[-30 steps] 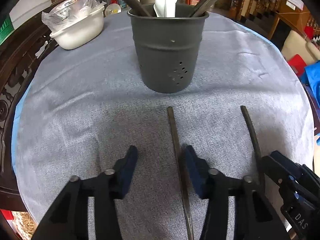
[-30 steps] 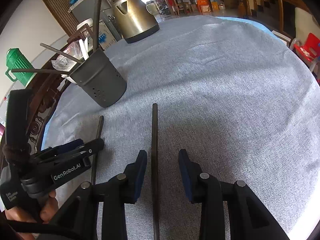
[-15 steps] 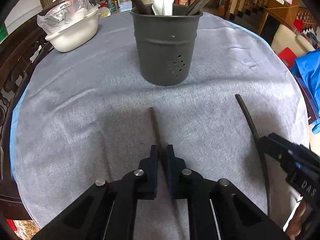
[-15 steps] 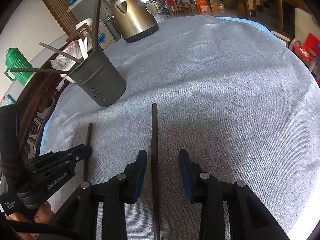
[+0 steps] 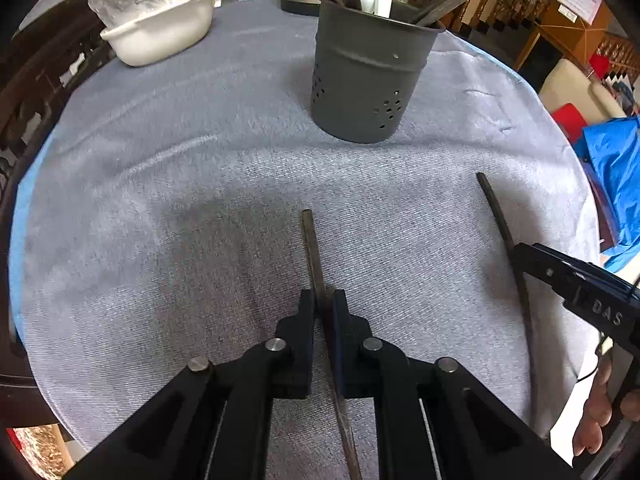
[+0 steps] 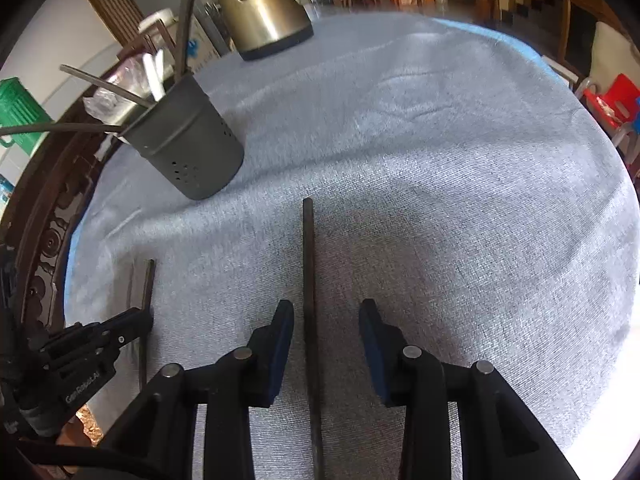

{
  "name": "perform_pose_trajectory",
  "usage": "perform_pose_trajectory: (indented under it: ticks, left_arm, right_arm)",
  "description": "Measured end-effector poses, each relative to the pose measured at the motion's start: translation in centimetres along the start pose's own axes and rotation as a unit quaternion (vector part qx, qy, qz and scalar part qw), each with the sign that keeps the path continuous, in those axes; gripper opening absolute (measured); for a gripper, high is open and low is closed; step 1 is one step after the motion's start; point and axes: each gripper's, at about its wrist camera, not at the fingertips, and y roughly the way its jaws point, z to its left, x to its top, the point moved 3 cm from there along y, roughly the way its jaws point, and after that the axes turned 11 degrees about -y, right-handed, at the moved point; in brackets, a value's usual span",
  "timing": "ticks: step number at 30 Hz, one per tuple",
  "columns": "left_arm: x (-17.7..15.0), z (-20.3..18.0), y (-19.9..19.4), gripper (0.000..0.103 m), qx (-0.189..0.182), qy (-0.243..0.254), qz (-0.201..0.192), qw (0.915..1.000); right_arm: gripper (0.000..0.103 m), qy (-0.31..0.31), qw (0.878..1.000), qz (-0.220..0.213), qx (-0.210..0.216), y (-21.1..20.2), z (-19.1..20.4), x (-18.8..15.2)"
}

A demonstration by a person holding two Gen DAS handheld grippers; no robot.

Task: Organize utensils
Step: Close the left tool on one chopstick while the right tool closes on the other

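The left gripper (image 5: 323, 300) is clamped on a dark chopstick (image 5: 311, 248) whose free tip points toward the grey utensil holder (image 5: 368, 76), with a wide stretch of bare grey tablecloth (image 5: 160, 184) between them and to its left side. The right gripper (image 6: 326, 320) has its jaws apart, one on each side of a second chopstick (image 6: 308, 256) that lies flat on the cloth without touching the pads, and much free cloth reaches from there to the round table edge on the right. The holder, already filled with several utensils, stands near the far-left edge, between a white bowl (image 5: 160, 36) and a metal kettle (image 6: 262, 8).
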Motion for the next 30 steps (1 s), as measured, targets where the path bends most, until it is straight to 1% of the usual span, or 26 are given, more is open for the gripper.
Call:
perform_pose_trajectory:
  ticks: [6, 7, 8, 9, 12, 14, 16, 18, 19, 20, 21, 23, 26, 30]
  left_arm:
    - [0.7, 0.6, 0.1, 0.012, -0.019, -0.024, 0.026, 0.9992]
    - [0.8, 0.7, 0.1, 0.012, -0.021, -0.028, 0.029, 0.999]
    - [0.9, 0.9, 0.1, 0.012, -0.024, -0.032, 0.034, 0.9986]
    - [1.1, 1.1, 0.1, 0.012, -0.026, -0.037, 0.039, 0.9982]
    - [1.8, 1.4, 0.2, 0.012, -0.029, -0.048, 0.051, 0.9971]
    - [2.2, 1.5, 0.2, 0.012, -0.027, -0.051, 0.055, 0.9968]
    - [2.6, 1.5, 0.4, 0.012, -0.023, -0.053, 0.058, 0.9967]
    - [3.0, 1.0, 0.7, 0.012, -0.018, -0.05, 0.057, 0.997]
    - [3.2, 1.0, 0.8, 0.012, -0.015, -0.049, 0.056, 0.9971]
    - [3.5, 0.6, 1.1, 0.012, -0.013, -0.048, 0.055, 0.9972]
    - [3.6, 0.4, 1.2, 0.012, -0.01, -0.047, 0.054, 0.9974]
    - [3.8, 0.2, 1.3, 0.012, -0.004, -0.041, 0.049, 0.9979]
    - [3.8, 0.0, 1.5, 0.012, 0.005, -0.025, 0.042, 0.9988]
    - [3.8, -0.8, 1.9, 0.012, 0.017, -0.001, 0.048, 0.9987]
  right_arm:
    - [0.039, 0.004, 0.998, 0.053, -0.015, 1.0, 0.2, 1.9]
    - [0.044, 0.003, 0.998, 0.06, -0.019, 1.1, 0.3, 2.3]
    - [0.053, 0.002, 0.998, 0.064, -0.017, 1.3, 0.4, 2.5]
    - [0.057, 0.0, 0.997, 0.07, -0.013, 1.6, 0.7, 2.9]
    - [0.06, -0.02, 0.995, 0.086, -0.038, 2.2, 1.5, 3.8]
    - [0.06, -0.035, 0.994, 0.089, -0.055, 2.7, 2.0, 4.4]
    - [0.057, -0.04, 0.993, 0.091, -0.068, 3.0, 2.1, 4.9]
    - [0.049, -0.048, 0.991, 0.09, -0.082, 3.3, 2.3, 5.4]
    - [0.039, -0.052, 0.991, 0.089, -0.089, 3.3, 2.2, 5.5]
    - [0.037, -0.058, 0.99, 0.086, -0.099, 3.3, 2.2, 5.7]
    - [0.036, -0.06, 0.99, 0.086, -0.097, 3.3, 2.2, 5.8]
    - [0.028, -0.065, 0.99, 0.083, -0.096, 3.4, 2.0, 6.1]
    - [0.018, -0.063, 0.991, 0.077, -0.093, 3.2, 1.3, 6.1]
    - [0.014, -0.055, 0.992, 0.084, -0.076, 3.1, -0.2, 5.7]
